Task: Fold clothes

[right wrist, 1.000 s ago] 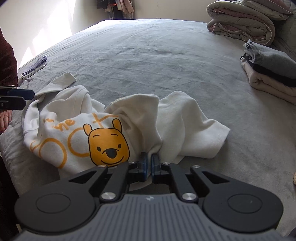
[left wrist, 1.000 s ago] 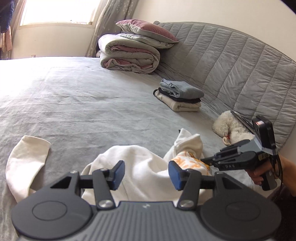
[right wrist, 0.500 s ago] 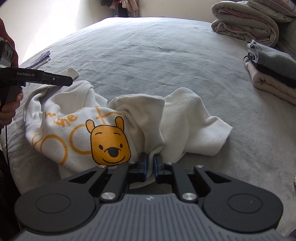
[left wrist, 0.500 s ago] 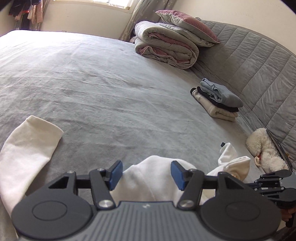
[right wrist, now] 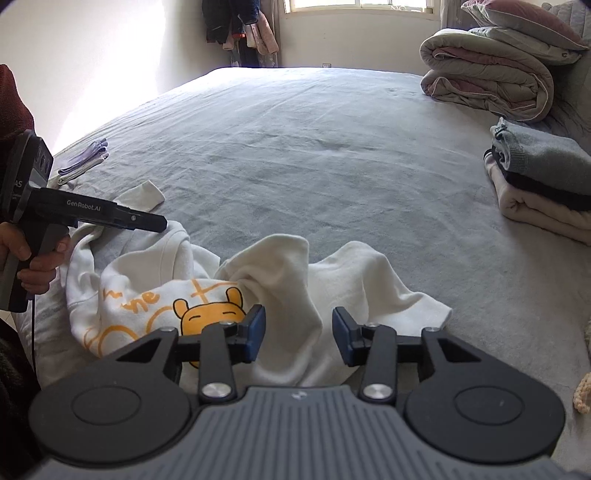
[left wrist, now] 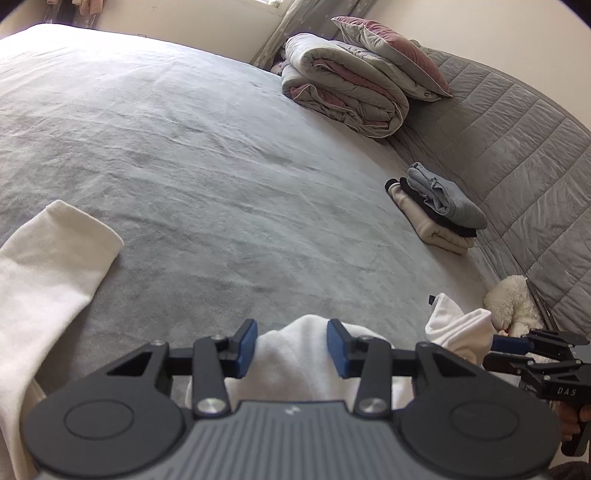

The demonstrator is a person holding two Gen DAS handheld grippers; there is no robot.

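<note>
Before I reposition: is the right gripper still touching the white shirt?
Apart. The right wrist view shows the right gripper opening, both pads clear of the white shirt lying between them.

Both grippers (left wrist: 291, 347) (right wrist: 298, 330) were black with blue pads, silver screws, "GenRobot.AI" lettering; the person wore a maroon sleeve (right wrist: 13, 107).

I was working in a home bedroom: a wide bed (right wrist: 314, 147) under a grey sheet, a quilted headboard (left wrist: 517, 129), a rolled duvet (left wrist: 343, 85) topped by a pillow (left wrist: 391, 48), and clothes hanging (right wrist: 240, 26) beside the window (right wrist: 354, 5).
</note>
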